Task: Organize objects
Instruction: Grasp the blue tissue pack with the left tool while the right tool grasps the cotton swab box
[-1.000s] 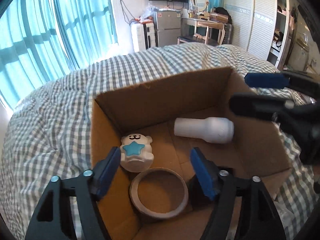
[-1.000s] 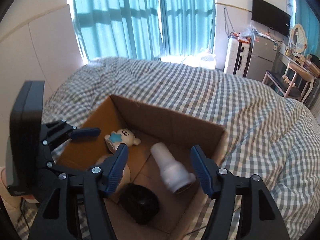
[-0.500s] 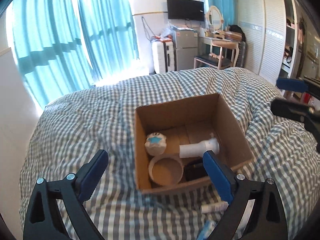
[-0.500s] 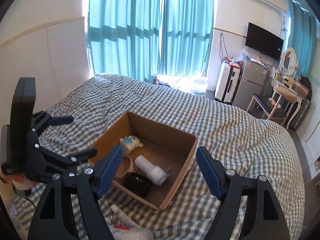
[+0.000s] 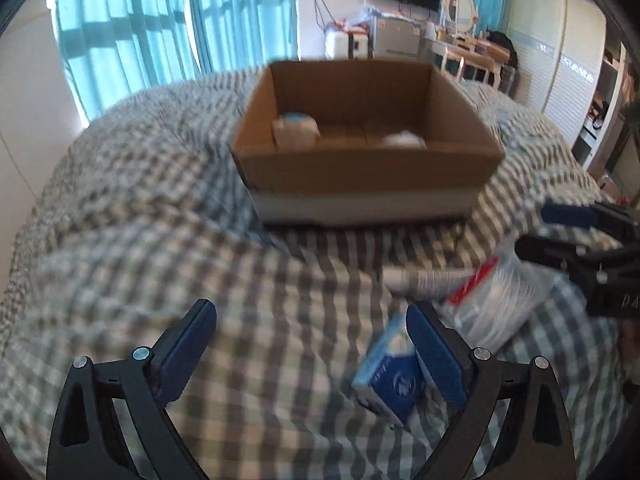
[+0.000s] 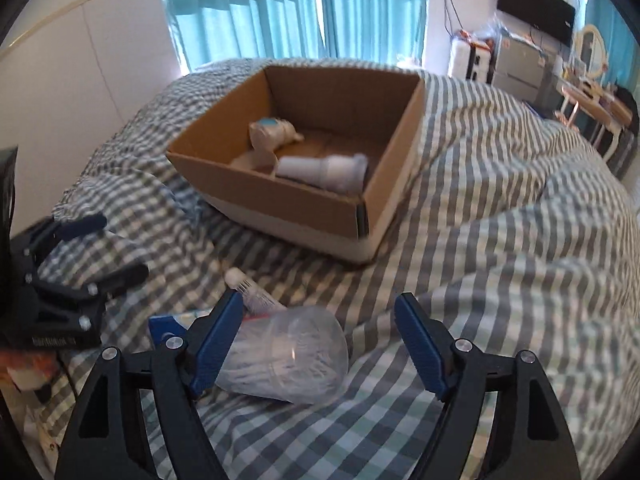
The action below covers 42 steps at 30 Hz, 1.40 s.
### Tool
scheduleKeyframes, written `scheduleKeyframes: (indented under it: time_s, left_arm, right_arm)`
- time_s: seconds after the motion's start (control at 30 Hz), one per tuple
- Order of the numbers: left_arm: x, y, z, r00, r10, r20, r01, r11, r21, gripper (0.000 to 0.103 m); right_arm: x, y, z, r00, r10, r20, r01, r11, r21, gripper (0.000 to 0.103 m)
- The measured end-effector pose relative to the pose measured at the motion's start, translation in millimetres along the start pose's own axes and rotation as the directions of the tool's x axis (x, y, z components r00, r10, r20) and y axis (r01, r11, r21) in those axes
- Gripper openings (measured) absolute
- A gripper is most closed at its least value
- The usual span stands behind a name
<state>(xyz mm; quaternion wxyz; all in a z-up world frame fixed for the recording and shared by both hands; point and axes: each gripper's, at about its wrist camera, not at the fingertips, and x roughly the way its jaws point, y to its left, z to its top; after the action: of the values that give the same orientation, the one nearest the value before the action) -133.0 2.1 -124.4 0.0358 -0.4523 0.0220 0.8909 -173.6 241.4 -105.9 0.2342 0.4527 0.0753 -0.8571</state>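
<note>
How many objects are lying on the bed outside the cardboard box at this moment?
3 in view: a clear plastic bag between the right gripper's fingers, a white tube behind it, and a blue box by the left gripper. Others may be hidden.

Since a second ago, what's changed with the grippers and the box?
Both grippers pulled back out of the cardboard box and dropped low over the checked bedding. The left gripper now hangs beside the blue carton, and the right gripper over the clear plastic bag; both open, empty. The bear figure and white bottle stayed in the box.
</note>
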Motion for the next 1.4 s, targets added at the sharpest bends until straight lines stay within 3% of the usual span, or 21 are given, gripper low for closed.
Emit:
scheduleKeyframes:
  time_s: [0.23,0.43,0.53,0.67,0.87,0.9,0.93,1.07,1.13,1.27,1.4]
  left_arm:
    - [15,-4,-18,0.999,-0.01,-0.043,0.011,0.999,0.034,0.098]
    - [21,-25,-30,0.995,-0.044,-0.095,0.056,0.99,0.133,0.097]
    - [26,-28,-31,0.993,-0.029,-0.117,0.047,0.988,0.148,0.082]
    - [33,-30,-30,0.983,-0.084,-0.162,0.106,0.985,0.137,0.065]
    - [39,-52,-35,0.973,-0.092,-0.21,0.136,0.969,0.207,0.065]
    - [39,-54,-35,0.974,-0.088,-0.21,0.133,0.969,0.209,0.064]
    - [37,-55,-36,0.974,-0.084,-0.208,0.129,0.969,0.212,0.054]
    - [24,-63,-37,0.983,-0.08,-0.166,0.119,0.962,0.246,0.032]
    - [17,-61,-36,0.983,-0.097,-0.159,0.131,0.965,0.226,0.026]
    - [0,-42,-30,0.981,-0.138,-0.137,0.158,0.977,0.147,0.022]
    - [-20,-30,-24,0.99,-0.123,-0.063,0.129,0.985,0.117,0.022]
  right_arm:
    - [16,2,-6,1.0,-0.023,-0.005,0.024,1.0,0.014,0.078]
    - [15,-5,-5,1.0,-0.001,-0.005,0.001,0.999,0.05,0.078]
    - [15,-5,-6,1.0,-0.001,-0.004,0.002,0.999,0.054,0.078]
    - [14,-3,-7,1.0,-0.006,0.0,0.006,0.999,0.052,0.078]
    - [13,-4,-7,1.0,0.001,0.001,-0.001,0.998,0.058,0.078]
    - [13,-5,-7,1.0,0.003,0.002,-0.003,0.998,0.058,0.078]
    - [13,-5,-7,1.0,0.005,0.002,-0.005,0.998,0.059,0.078]
    - [13,-6,-7,1.0,0.013,-0.001,-0.013,0.998,0.068,0.078]
    - [13,-7,-7,1.0,0.015,-0.003,-0.015,0.997,0.073,0.078]
    - [13,-5,-8,0.999,0.03,-0.02,-0.028,0.997,0.065,0.078]
    - [22,4,-8,0.995,0.057,-0.081,-0.054,0.998,0.033,0.078]
